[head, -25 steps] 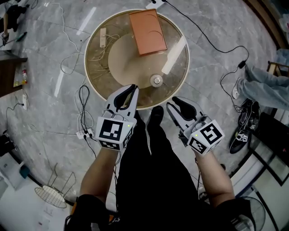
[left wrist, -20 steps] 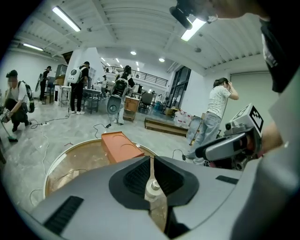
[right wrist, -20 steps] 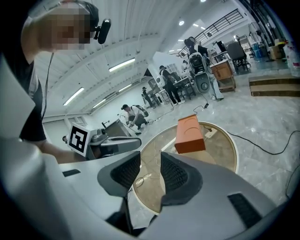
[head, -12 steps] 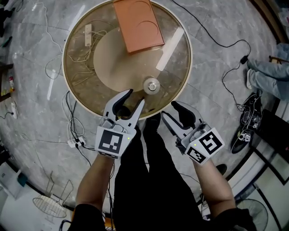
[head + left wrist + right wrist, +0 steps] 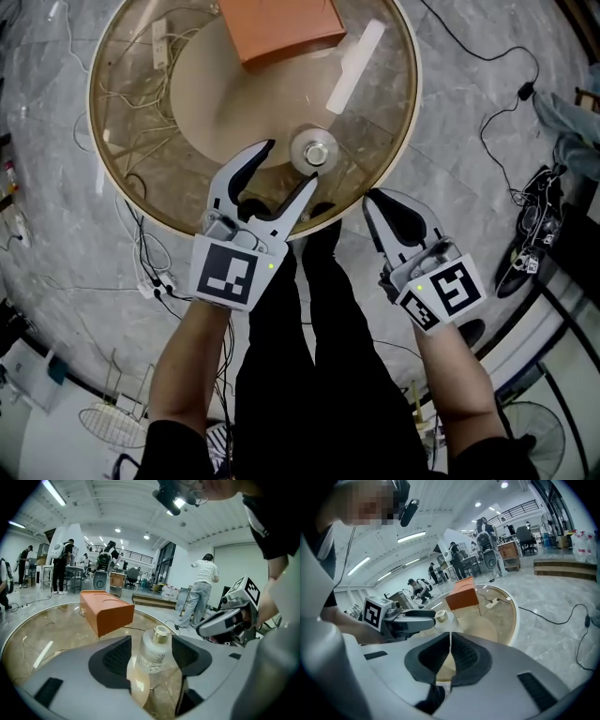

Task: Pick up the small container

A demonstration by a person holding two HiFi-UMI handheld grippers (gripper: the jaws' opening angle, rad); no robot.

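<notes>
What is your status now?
Left gripper open, jaws just opened, small container at their mouth, not gripped. Right gripper just closed, empty. Orange box behind, not in the way.

Left gripper (image 5: 293, 159) opened, nearing the small container (image 5: 314, 150); right gripper (image 5: 370, 200) closed.

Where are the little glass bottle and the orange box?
Small frosted glass bottle (image 5: 152, 651): left gripper view, on its body.
Orange rectangular box (image 5: 281, 26): head view, on its top face.
</notes>
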